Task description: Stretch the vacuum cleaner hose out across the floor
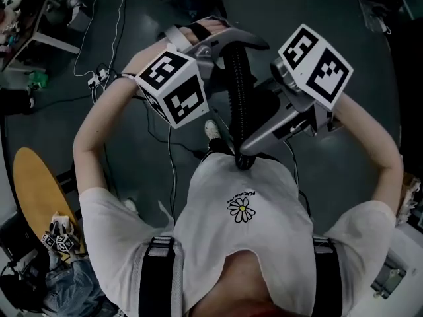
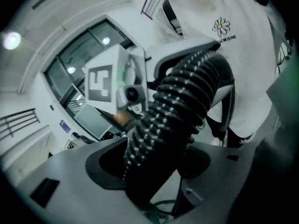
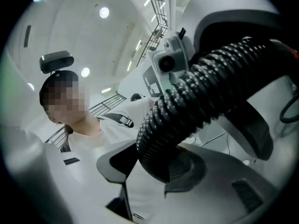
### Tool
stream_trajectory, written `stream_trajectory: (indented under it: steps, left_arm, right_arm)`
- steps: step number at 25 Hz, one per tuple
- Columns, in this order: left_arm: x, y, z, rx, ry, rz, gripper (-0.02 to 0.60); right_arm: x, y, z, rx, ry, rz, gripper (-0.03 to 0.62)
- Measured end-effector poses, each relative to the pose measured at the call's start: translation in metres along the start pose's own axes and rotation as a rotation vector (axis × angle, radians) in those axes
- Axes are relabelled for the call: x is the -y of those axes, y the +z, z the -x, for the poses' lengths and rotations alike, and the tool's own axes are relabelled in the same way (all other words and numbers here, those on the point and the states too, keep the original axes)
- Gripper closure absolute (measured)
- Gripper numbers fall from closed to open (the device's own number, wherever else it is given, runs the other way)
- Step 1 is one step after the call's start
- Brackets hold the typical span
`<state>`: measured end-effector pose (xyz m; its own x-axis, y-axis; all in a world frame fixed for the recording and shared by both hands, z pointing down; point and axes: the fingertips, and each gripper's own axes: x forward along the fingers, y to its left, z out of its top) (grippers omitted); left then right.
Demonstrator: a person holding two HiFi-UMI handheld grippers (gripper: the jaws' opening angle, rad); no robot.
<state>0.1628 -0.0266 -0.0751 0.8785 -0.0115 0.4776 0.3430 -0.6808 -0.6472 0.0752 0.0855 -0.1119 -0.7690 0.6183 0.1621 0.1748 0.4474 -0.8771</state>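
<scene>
Hose (image 1: 238, 91) is up off the floor right now, held in front of my chest between both hands. In the head view it runs as one short, straight black ribbed stretch from my left gripper (image 2: 159, 153) at the top down to my right gripper (image 3: 159, 162), which sits just above my white T-shirt (image 1: 218, 197) with the daisy print.

Left jaws are closed around the hose, with the ribbing wedged between both pads. Same on the right: its jaws pinch the hose, which bends away up and to the right past them.

The two grippers face each other, and each camera catches the other one just behind the hose. The dark floor (image 1: 330, 170) is below me, with some cables (image 1: 99, 78) lying on it off to my left.
</scene>
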Motion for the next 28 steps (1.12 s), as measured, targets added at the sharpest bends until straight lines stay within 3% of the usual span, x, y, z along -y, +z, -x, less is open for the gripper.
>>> stream_trajectory:
  steps: [2,4,6,9,12,16,19,22,25,28]
  left_arm:
    - [0.020,0.006,-0.016,-0.084,-0.110,-0.051,0.301]
    - [0.027,0.005,-0.020,-0.126,-0.164,-0.013,0.380]
    - [0.035,0.002,-0.027,-0.199,-0.208,0.023,0.385]
    - [0.067,0.007,-0.043,-0.331,-0.346,0.061,0.402]
    - [0.110,0.035,-0.053,-0.350,-0.473,0.174,0.403]
    - [0.167,0.065,-0.060,-0.336,-0.584,0.387,0.403]
    - [0.207,0.092,-0.068,-0.280,-0.647,0.539,0.403]
    - [0.250,0.119,-0.083,-0.168,-0.756,0.702,0.403]
    - [0.284,0.143,-0.101,0.026,-0.853,0.927,0.403]
    - [0.294,0.181,-0.106,0.252,-0.846,1.121,0.403]
  right_arm:
    - [-0.004,-0.020,0.000,-0.003,-0.035,-0.002,0.402]
    - [-0.001,-0.038,0.007,0.033,-0.081,-0.017,0.402]
    - [0.006,-0.058,0.017,0.072,-0.126,-0.037,0.402]
    - [0.012,-0.101,0.028,0.056,-0.186,-0.062,0.404]
    - [0.010,-0.150,0.025,-0.045,-0.250,-0.043,0.413]
    - [0.019,-0.207,0.019,-0.303,-0.368,0.058,0.419]
    - [0.019,-0.242,0.011,-0.494,-0.411,0.133,0.419]
    - [0.031,-0.276,0.007,-0.756,-0.480,0.328,0.419]
    - [0.057,-0.305,0.015,-1.043,-0.602,0.555,0.419]
    - [0.053,-0.318,0.020,-1.199,-0.767,0.694,0.419]
